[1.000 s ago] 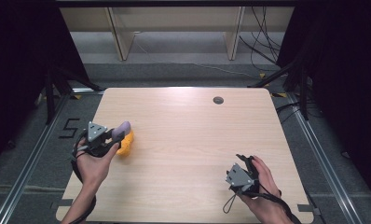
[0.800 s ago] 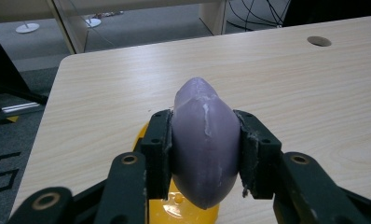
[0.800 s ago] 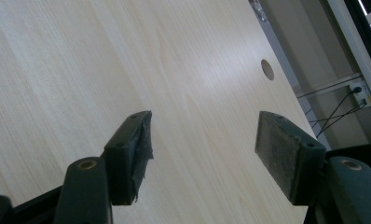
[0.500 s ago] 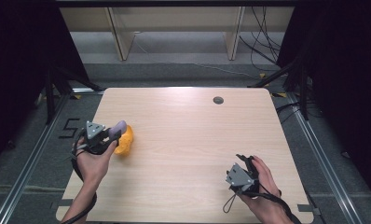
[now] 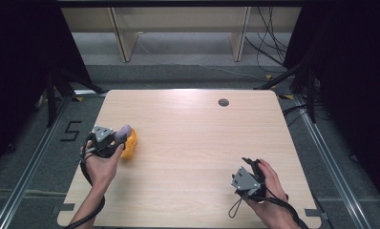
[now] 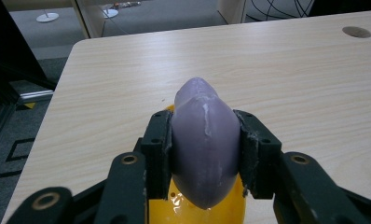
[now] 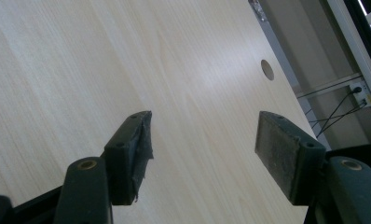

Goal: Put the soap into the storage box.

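Barely anything has shifted since a second ago: the left gripper (image 5: 112,141) has crept slightly toward the person along the left side of the table (image 5: 193,143), the purple piece with it, while the right gripper sits where it was.

From the left gripper view, the jaws are pinched on a purple, rounded, egg-like object (image 6: 205,140), one pad pressed flat against each of its flanks; its tip points away over the table. Under and just behind it lies a yellow object (image 6: 197,210), glossy, seen between the jaws below the purple one; whether the two touch I cannot tell. From above, the yellow object (image 5: 129,144) rests on the table by the left edge, right at the gripper's tip.

The right gripper (image 5: 248,177) is held low near the front right part of the table, its jaws spread wide with bare wood between them. A round hole (image 5: 223,102) sits near the table's far edge.
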A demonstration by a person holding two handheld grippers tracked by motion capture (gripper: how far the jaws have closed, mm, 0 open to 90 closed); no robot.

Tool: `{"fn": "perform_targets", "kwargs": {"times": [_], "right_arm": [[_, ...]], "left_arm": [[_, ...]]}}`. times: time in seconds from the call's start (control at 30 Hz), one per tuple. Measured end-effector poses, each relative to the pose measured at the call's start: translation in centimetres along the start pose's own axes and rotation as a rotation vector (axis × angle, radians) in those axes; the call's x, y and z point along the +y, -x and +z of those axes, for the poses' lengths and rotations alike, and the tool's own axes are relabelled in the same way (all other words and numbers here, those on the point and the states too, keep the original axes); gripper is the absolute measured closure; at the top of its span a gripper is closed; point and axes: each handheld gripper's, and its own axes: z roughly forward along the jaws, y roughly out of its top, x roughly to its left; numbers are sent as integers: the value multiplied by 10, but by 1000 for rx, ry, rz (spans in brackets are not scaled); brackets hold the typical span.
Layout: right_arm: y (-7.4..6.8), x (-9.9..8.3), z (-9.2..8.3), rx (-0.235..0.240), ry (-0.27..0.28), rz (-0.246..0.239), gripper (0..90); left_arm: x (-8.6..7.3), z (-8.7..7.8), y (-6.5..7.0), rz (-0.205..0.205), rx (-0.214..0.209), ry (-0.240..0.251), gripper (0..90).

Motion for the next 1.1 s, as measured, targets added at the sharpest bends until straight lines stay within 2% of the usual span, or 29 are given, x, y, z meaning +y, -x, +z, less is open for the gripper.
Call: {"fn": "perform_targets", "kwargs": {"times": [0.1,0.17,0.3,0.4,0.43,0.53,0.67,0.7,0.73,0.77,0.87,0.93,0.97,1.1], "right_arm": [[0,0,0,2,1,-10,368],[0,0,0,-1,-2,0,368],[1,0,1,-6,2,-26,368],[0,0,1,-6,-3,-9,368],[1,0,1,-5,3,-25,368],[0,0,0,-5,-3,-7,368],[-1,0,1,8,-2,-18,368],[-1,0,1,10,-4,-2,367],[-1,0,1,7,-6,-6,368],[1,0,1,-2,-14,-34,367],[1,0,1,2,-8,-49,368],[1,0,1,-1,-14,-32,368],[-2,0,1,13,-3,1,367],[1,0,1,-1,-13,-31,367]], "left_arm": [[-2,2,1,-2,10,-8,589],[-3,4,2,1,9,-11,589],[-6,7,3,1,16,-18,589],[-9,10,4,-1,22,-20,588],[-9,10,3,2,24,-22,589],[-12,13,4,-5,27,-20,588],[-14,15,4,-1,29,-27,588],[-15,16,4,-3,27,-26,587],[-16,16,4,-3,26,-28,587],[-16,16,4,-5,26,-28,587],[-17,17,5,-5,30,-30,587],[-19,18,5,-7,27,-30,587],[-19,18,5,-7,28,-29,587],[-19,19,5,-2,27,-29,586]]}}
